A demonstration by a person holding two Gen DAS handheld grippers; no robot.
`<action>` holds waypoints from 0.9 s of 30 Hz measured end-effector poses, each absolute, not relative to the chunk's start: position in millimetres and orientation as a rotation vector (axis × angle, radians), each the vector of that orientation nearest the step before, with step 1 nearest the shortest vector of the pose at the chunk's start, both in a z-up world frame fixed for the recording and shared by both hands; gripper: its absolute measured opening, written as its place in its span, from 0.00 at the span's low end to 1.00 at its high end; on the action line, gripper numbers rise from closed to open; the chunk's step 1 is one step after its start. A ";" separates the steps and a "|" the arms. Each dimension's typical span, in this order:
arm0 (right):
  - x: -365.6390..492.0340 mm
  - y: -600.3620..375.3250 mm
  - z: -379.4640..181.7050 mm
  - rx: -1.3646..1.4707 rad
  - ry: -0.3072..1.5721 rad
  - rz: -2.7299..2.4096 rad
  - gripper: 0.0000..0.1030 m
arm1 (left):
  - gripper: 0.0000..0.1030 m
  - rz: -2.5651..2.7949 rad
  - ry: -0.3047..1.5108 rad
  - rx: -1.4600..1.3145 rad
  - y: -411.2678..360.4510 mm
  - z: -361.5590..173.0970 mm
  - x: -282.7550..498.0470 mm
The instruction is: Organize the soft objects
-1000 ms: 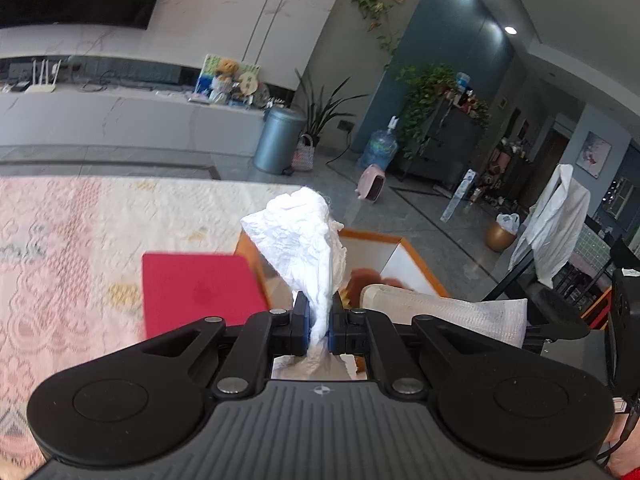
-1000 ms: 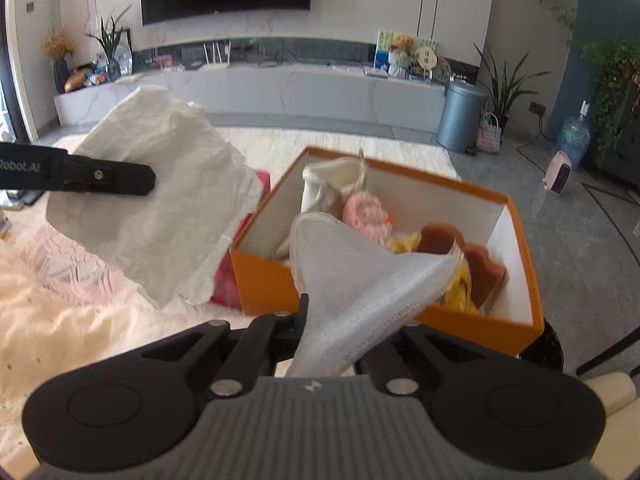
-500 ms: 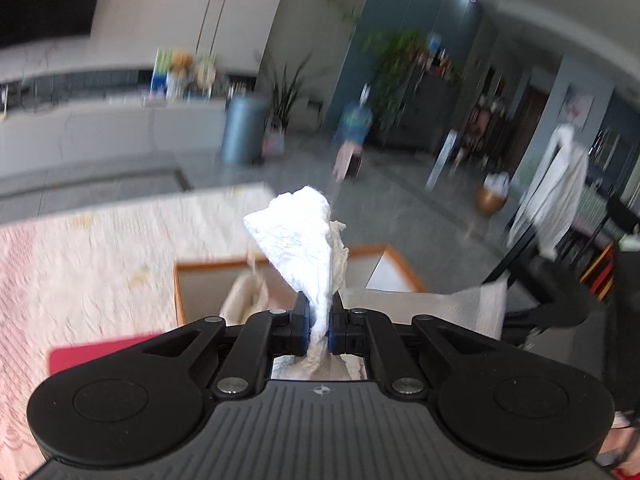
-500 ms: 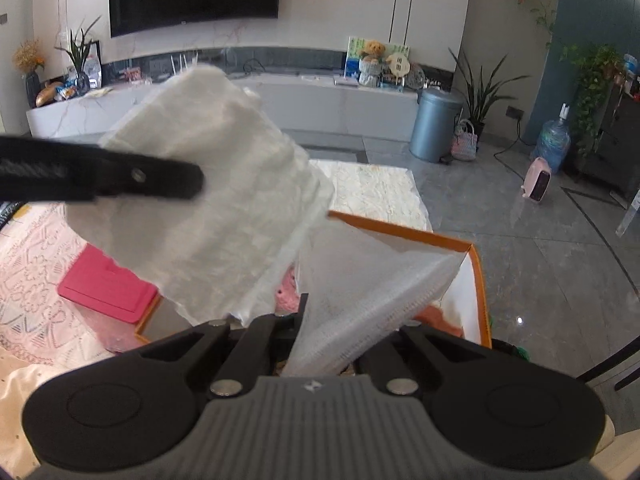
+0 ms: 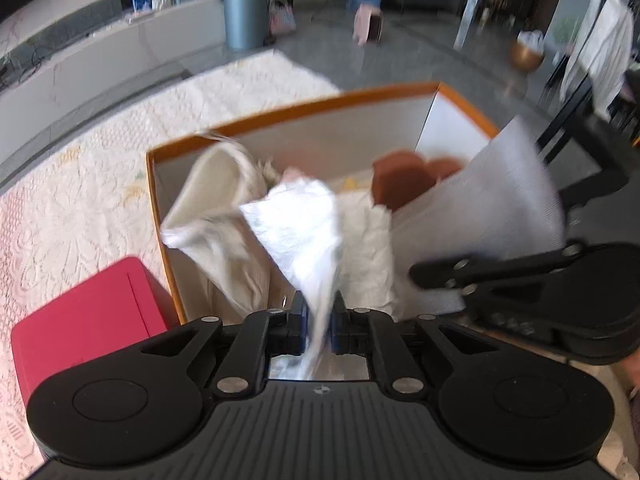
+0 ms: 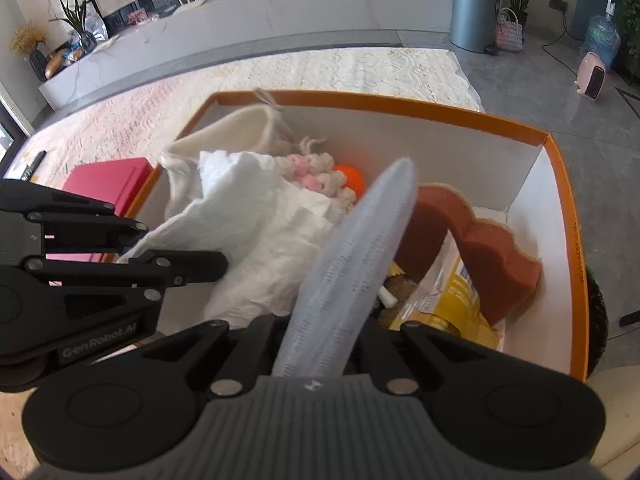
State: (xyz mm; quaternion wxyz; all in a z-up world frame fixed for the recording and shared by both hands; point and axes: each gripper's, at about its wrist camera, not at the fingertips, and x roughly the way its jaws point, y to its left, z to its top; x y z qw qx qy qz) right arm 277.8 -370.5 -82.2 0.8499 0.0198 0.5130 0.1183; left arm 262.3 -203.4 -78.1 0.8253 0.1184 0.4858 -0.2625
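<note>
An orange box (image 5: pixel 320 106) with white inner walls stands under both grippers. My left gripper (image 5: pixel 319 312) pinches a crinkled white cloth (image 5: pixel 304 224) that drapes down into the box; its jaws are opening with the cloth still between the pads. In the right wrist view the left gripper (image 6: pixel 184 246) comes in from the left. My right gripper (image 6: pixel 320 320) grips a white mesh cloth (image 6: pixel 360 248) that hides its fingertips; its jaws are opening too. The same mesh cloth (image 5: pixel 492 200) shows at the right of the left wrist view.
Inside the box lie a cream knit pouch (image 6: pixel 240 128), a pink-and-white knit toy (image 6: pixel 316 172), an orange ball (image 6: pixel 352 178), a brown sponge (image 6: pixel 488 252) and a yellow packet (image 6: pixel 456 300). A red box (image 5: pixel 88 320) sits left of it on the lace tablecloth (image 5: pixel 80 184).
Both grippers have come down over the orange box with their cloths and now point steeply into it. The crinkled cloth now rests on the box's contents.
</note>
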 end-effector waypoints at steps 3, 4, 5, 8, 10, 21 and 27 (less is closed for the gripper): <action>275.4 -367.9 -79.8 0.015 1.082 0.250 0.08 | 0.20 -0.537 1.033 0.234 -197.5 -80.1 261.7; 274.5 -367.0 -78.3 0.002 1.083 0.250 0.11 | 0.28 -0.532 1.033 0.224 -196.0 -79.3 261.7; 274.1 -366.4 -77.0 -0.014 1.082 0.251 0.21 | 0.31 -0.529 1.032 0.214 -194.1 -77.9 260.4; 267.4 -362.0 -68.3 -0.076 1.065 0.242 0.37 | 0.52 -0.538 1.003 0.206 -186.8 -67.4 254.8; 263.2 -360.7 -61.7 -0.109 1.060 0.234 0.40 | 0.65 -0.544 0.977 0.205 -182.5 -58.0 250.3; 239.0 -366.0 -18.8 -0.164 1.029 0.139 0.80 | 0.82 -0.551 0.849 0.182 -166.4 -2.8 225.6; 218.1 -365.7 19.8 -0.144 0.917 0.082 0.90 | 0.81 -0.542 0.702 0.137 -155.8 25.5 205.7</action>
